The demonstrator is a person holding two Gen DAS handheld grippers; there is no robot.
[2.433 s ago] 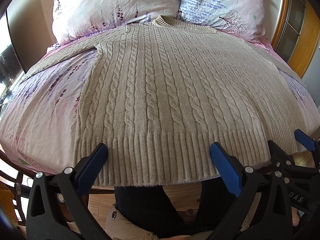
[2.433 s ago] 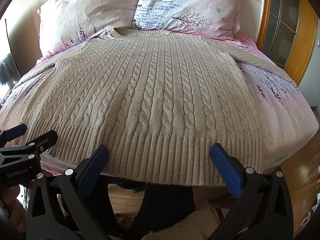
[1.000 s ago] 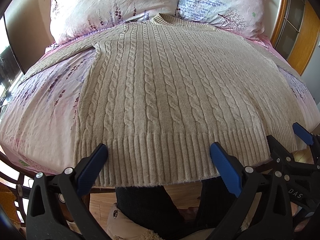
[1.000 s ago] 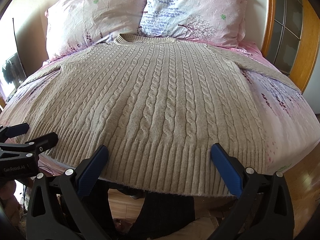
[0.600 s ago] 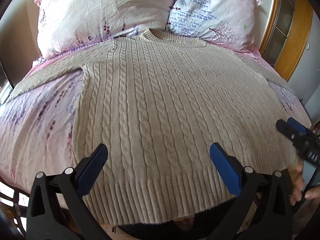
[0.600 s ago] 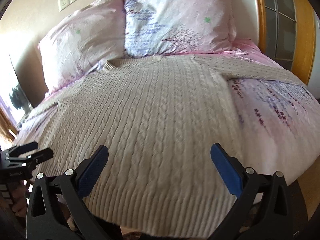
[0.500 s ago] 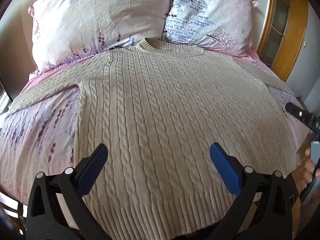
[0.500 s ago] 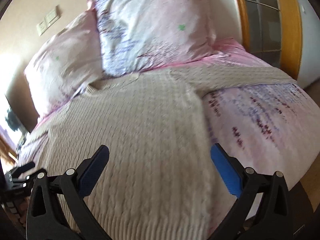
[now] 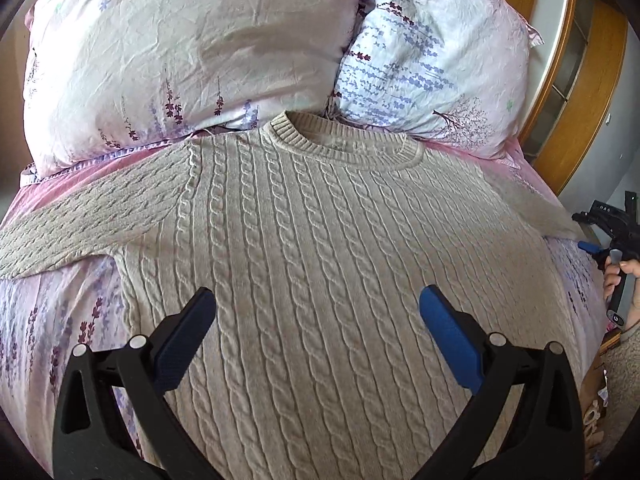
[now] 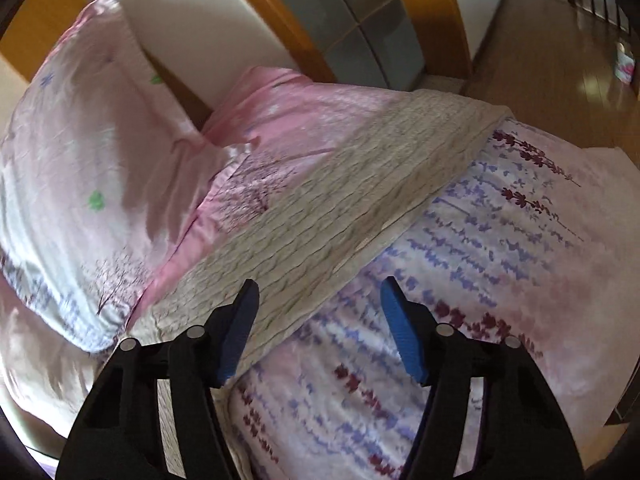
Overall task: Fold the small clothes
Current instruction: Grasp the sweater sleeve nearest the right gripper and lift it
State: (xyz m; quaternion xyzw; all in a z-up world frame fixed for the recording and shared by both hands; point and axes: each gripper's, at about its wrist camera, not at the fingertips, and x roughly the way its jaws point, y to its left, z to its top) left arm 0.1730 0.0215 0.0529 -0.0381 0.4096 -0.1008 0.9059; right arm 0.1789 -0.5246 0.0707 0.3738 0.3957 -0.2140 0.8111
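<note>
Left wrist view. Left gripper (image 9: 316,312), black frame with blue pads, jaws wide apart and nothing between the pads; it hangs over the body of the beige cable-knit sweater (image 9: 320,280). The sweater lies flat, front up, on the bed's pink sheet printed with purple lavender sprigs (image 9: 48,320). Left of the left jaw one sleeve (image 9: 80,220) stretches out sideways across the sheet. Straight ahead of the jaws, the ribbed round collar (image 9: 344,144) lies at the foot of two crumpled floral pillows: a pink one (image 9: 180,48) ahead and left, a paler one with blue sprigs (image 9: 436,68) ahead and right. Beyond the right jaw, an orange wooden headboard frame (image 9: 588,100). Far right edge: the other gripper, small, with a hand (image 9: 622,276) on its handle.

Right wrist view, blurred and tilted. Right gripper (image 10: 318,326), same build; its jaws have just been closing yet stand partly apart, clamped on nothing. The pink-and-white pillow (image 10: 80,160) lies left of the left jaw. The sweater's other sleeve (image 10: 360,192) runs diagonally from beside the left jaw up and ahead to the right; its lower edge passes between the pads, below them, contact not clear. Under the right jaw, printed sheet (image 10: 520,260). Ahead and right, wooden floor (image 10: 552,72).
</note>
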